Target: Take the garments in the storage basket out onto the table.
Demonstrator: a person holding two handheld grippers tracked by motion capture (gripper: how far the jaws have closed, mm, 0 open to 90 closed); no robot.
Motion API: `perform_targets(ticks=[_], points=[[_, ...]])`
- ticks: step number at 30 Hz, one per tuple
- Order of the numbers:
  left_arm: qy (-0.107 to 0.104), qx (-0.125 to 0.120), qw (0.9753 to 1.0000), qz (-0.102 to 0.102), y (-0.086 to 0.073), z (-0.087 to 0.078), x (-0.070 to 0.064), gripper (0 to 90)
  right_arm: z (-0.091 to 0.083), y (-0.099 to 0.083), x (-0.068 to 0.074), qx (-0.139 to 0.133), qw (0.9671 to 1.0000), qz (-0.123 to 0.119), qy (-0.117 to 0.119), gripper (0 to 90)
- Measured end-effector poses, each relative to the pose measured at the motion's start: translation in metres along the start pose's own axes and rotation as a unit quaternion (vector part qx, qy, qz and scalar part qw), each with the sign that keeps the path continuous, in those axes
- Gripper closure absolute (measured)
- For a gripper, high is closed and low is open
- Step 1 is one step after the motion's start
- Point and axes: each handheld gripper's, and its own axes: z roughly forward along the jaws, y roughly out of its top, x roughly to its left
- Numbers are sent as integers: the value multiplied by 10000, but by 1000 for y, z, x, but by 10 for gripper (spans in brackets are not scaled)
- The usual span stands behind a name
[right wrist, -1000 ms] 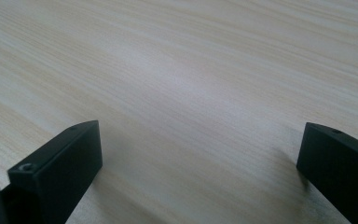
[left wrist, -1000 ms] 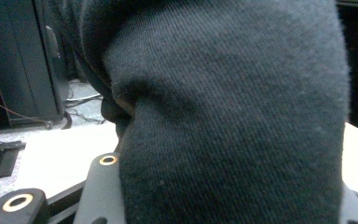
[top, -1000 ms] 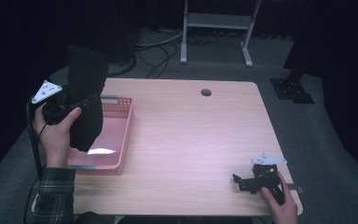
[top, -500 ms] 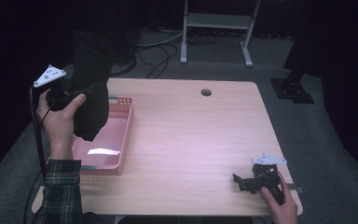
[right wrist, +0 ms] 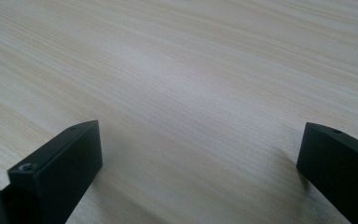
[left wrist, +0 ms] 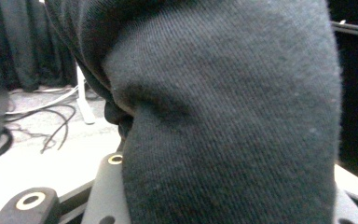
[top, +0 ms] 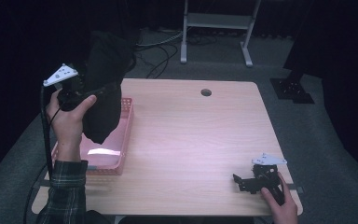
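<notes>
A black cloth [top: 105, 84] hangs in the air over the far end of a pink basket [top: 121, 140] at the table's left side. My left gripper [top: 98, 91] is shut on the cloth, which drapes down past the person's hand. In the left gripper view the dark knit cloth [left wrist: 223, 116] covers the jaws. My right gripper [top: 242, 182] rests on the wooden table [top: 191, 130] near the front right corner. It is open, with bare wood between its fingers [right wrist: 200, 163].
A round cable hole [top: 206, 92] sits near the table's far edge. A metal stand [top: 214, 28] and loose cables [top: 158, 51] are on the grey floor beyond the table. The pink basket's floor looks bare.
My left gripper has lifted the black cloth higher above the basket and shifted slightly right. The right gripper has stayed put.
</notes>
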Motion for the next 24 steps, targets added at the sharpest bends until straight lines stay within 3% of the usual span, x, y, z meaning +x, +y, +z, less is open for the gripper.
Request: perform_targets(ticks=[24], points=[[-705, 30, 9975, -38, 1, 26, -34, 555, 0, 0, 0, -3, 10000, 1, -2, 0]])
